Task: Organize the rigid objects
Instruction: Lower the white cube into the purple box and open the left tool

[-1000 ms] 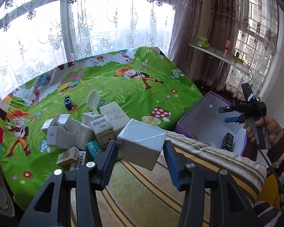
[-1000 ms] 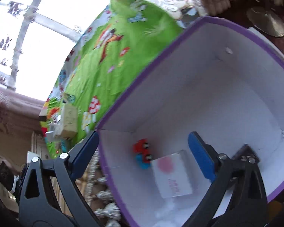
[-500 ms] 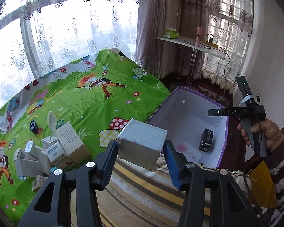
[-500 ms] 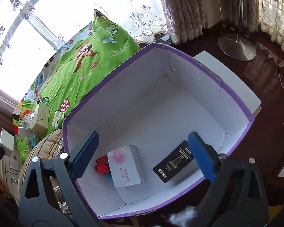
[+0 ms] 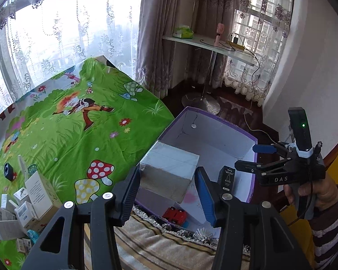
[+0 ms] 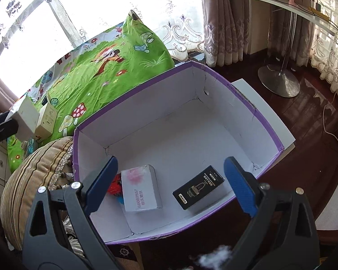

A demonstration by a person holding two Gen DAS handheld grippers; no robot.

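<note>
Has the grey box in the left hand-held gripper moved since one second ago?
Yes. The grey box moved away from the green cloth and now hangs over the purple carton.

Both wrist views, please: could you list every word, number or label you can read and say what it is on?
"DAS": side of the right tool, open.
"68669557": grey-white box in the purple bin; the characters beside it are too blurred.
Black box: a short end label, too small to read surely.
Barcoded boxes on the green sheet: unreadable.
Taped box in the left tool: no text.
</note>
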